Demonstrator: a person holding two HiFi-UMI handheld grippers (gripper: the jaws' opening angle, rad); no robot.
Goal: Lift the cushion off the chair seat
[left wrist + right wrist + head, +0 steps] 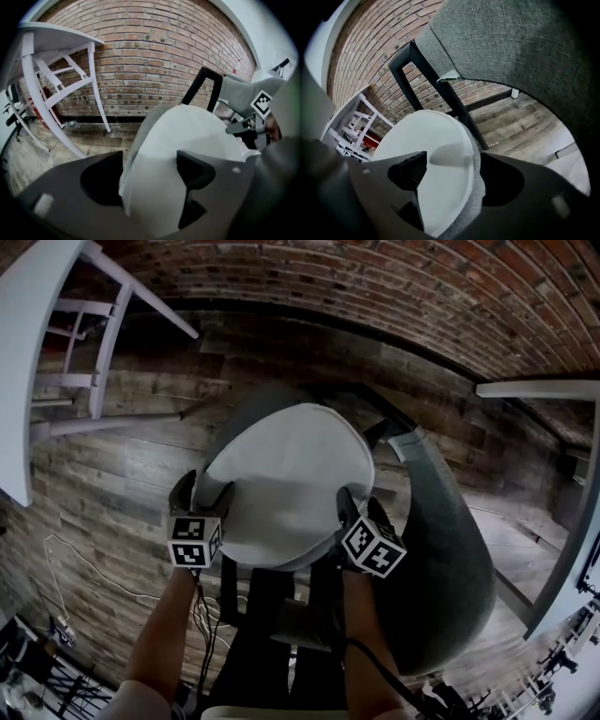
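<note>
A round white cushion (291, 484) lies on the grey chair seat (246, 407), with the chair's grey padded back (450, 549) curving up at the right. My left gripper (204, 489) is at the cushion's left edge, open. In the left gripper view that cushion (187, 136) edge runs between the wide jaws of the left gripper (147, 178), one finger (194, 171) over its top. My right gripper (361, 507) is at the cushion's right edge. In the right gripper view the cushion (426, 140) rim sits between the spread jaws of the right gripper (454, 176).
A white wooden table (94, 324) stands at the far left on the plank floor, before a brick wall (394, 287). Another white table edge (544, 388) is at the right. Cables (84, 568) trail on the floor at the lower left. The chair's black frame (380, 423) stands behind the seat.
</note>
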